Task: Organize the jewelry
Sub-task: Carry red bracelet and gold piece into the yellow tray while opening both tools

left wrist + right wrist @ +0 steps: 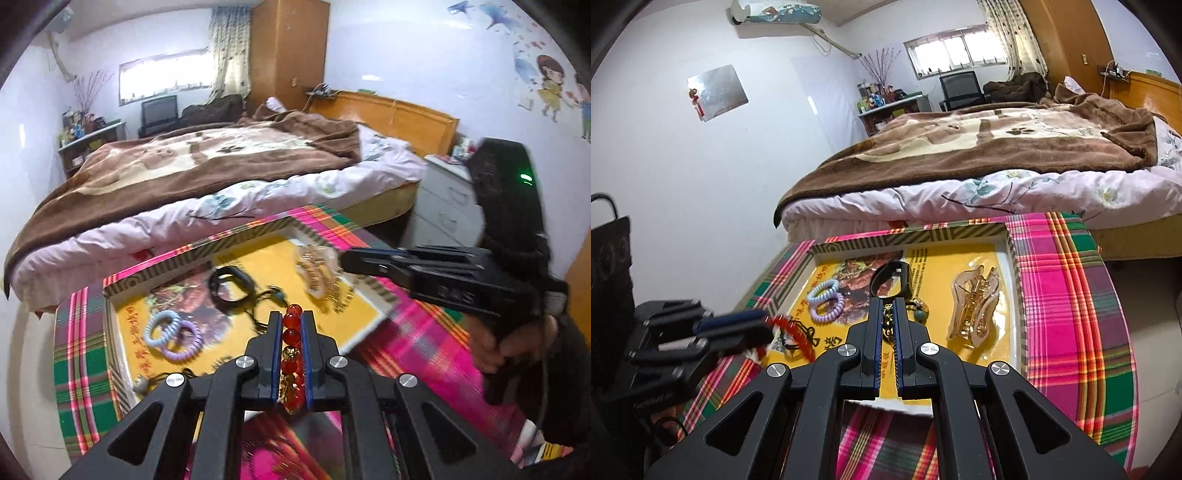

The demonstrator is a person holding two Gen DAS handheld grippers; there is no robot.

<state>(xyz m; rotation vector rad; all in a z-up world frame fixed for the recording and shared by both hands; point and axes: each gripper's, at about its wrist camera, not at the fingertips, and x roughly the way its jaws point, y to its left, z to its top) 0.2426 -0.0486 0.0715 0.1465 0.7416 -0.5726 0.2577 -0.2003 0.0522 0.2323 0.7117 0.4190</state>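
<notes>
Most of the sorting looks finished to me: the shallow box lid (916,230) I am using as a tray sits on the plaid-covered tabletop (1067,295) and already holds several pieces. Inside it I see two coiled hair ties (827,301), one pale blue and one lilac, touching each other near the left side, a black band (890,282) in the middle, and a clear amber hair claw (973,308) lying alone toward the right wall. A dark cord with a greenish bead (919,314) lies just beside the band.

What remains, as I judge it, is the pair of pieces I am carrying. My left gripper (291,321) has its jaws pressed together on a red bead bracelet (291,332); round glossy red beads stand up between the blue pads and a few gold-coloured beads hang lower in the string. It is above the near edge of the tray, not yet resting in it. From the other camera that bracelet shows only as a red blur at the tray's left corner.

My right gripper (888,314) has its jaws nearly together on a gold chain (888,321), whose small links show in the narrow slot. It hangs over the tray's middle, close to the black band. I cannot tell whether the chain's lower end touches the tray floor
</notes>
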